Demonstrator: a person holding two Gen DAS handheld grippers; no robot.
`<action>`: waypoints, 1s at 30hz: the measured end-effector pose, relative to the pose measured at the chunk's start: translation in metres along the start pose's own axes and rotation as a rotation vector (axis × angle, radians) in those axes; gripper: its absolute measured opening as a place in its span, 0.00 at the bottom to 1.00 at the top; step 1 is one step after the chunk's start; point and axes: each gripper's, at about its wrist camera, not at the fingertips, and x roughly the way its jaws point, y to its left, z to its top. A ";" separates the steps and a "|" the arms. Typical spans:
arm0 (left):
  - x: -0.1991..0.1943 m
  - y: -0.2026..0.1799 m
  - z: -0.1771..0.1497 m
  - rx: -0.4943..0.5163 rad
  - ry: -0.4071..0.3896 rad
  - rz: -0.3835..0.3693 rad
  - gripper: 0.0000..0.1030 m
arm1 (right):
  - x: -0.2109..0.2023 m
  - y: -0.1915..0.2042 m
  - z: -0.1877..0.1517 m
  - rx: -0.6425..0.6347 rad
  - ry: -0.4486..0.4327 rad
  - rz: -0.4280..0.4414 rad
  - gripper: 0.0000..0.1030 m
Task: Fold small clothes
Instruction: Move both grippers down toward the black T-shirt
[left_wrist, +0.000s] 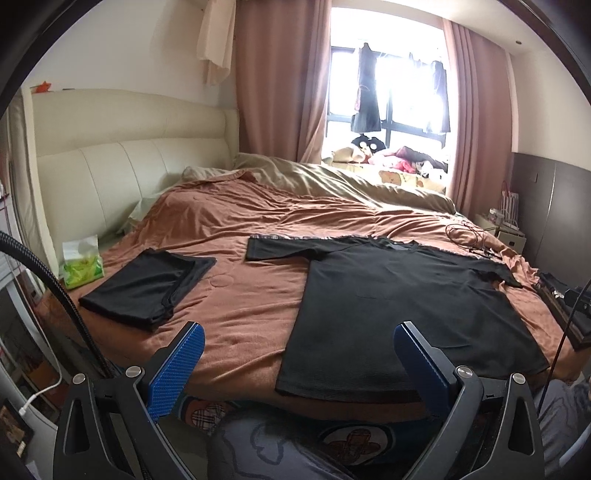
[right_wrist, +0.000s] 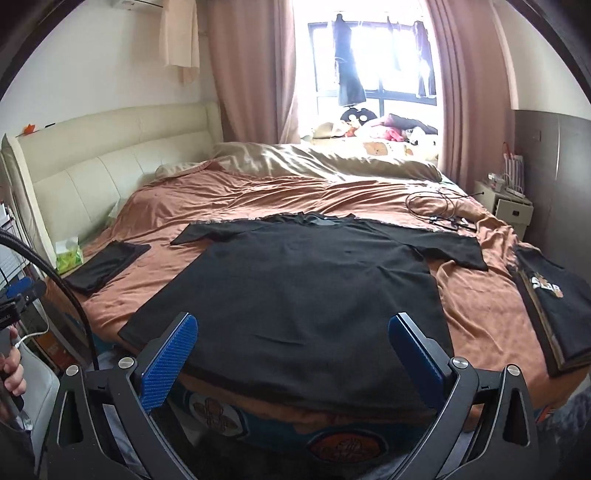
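On the bed (right_wrist: 258, 192), near its front edge, one black shirt (right_wrist: 295, 291) lies flat with both sleeves out. One folded black cloth (left_wrist: 147, 284) sits by the left edge, next to one green tissue pack (left_wrist: 82, 266). A pile of folded shirts (right_wrist: 554, 302) rests at the right edge. One tangle of cables (right_wrist: 439, 210) lies farther back. The left gripper (left_wrist: 297, 343) and right gripper (right_wrist: 293, 336) both hang over the front edge, jaws wide apart, holding nothing.
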 end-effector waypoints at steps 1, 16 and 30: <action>0.008 0.001 0.003 0.001 0.004 0.000 1.00 | 0.010 -0.003 0.004 0.005 0.002 0.006 1.00; 0.140 0.017 0.053 -0.022 0.073 -0.002 0.95 | 0.155 -0.009 0.061 -0.007 0.101 0.037 1.00; 0.242 0.047 0.100 -0.107 0.178 0.013 0.88 | 0.265 -0.012 0.123 0.002 0.186 0.070 0.97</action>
